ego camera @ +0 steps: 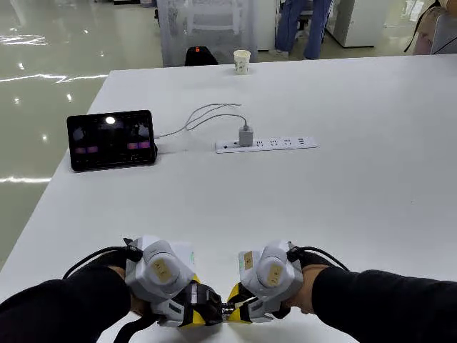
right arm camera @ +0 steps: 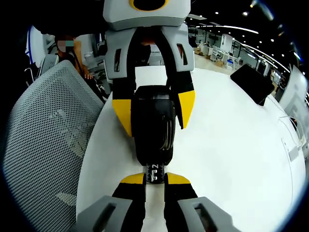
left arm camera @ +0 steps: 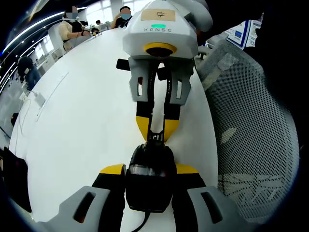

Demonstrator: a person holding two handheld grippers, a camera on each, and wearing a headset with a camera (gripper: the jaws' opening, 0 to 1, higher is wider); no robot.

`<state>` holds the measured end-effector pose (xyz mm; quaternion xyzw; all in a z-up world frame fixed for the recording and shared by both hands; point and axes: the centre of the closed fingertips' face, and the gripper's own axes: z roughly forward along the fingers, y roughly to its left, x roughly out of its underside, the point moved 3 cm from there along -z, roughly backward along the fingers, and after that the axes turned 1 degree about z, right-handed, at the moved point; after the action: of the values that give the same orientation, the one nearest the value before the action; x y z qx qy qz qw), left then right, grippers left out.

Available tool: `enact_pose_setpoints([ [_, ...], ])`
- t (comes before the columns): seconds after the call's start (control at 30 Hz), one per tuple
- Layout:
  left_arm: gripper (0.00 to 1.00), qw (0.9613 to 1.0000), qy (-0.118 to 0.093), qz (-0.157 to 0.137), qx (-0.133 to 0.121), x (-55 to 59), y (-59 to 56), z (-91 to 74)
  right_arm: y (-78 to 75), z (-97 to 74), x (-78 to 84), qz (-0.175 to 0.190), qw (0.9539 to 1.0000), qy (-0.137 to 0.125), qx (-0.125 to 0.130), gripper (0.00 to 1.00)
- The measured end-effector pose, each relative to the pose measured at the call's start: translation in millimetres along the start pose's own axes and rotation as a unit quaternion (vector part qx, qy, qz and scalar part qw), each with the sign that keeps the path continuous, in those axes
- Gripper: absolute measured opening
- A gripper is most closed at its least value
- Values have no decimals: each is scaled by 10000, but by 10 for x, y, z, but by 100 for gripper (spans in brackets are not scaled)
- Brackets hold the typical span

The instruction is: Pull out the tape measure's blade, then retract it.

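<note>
A black tape measure is at the near edge of the white table. My left gripper is shut on its case. In the left gripper view the case sits between my yellow-tipped jaws. My right gripper faces it from the right and is shut on the blade's tip. In the right gripper view a short piece of blade with printed numbers runs from the case into my shut jaws. Only a very short length of blade is out.
A dark tablet lies at the left of the table. A white power strip with a charger and cable lies mid-table, and a paper cup stands at the far edge. A grey mesh chair is beside the table's near edge.
</note>
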<state>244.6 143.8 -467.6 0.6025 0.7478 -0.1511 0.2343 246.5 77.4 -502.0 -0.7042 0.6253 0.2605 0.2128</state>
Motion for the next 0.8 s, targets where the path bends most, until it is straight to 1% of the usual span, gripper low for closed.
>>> enact_pose_setpoints([
  [0.8,31,10000,-5,13,-13,6,3,-11,11,-94,111,33,10000,76,2,10],
])
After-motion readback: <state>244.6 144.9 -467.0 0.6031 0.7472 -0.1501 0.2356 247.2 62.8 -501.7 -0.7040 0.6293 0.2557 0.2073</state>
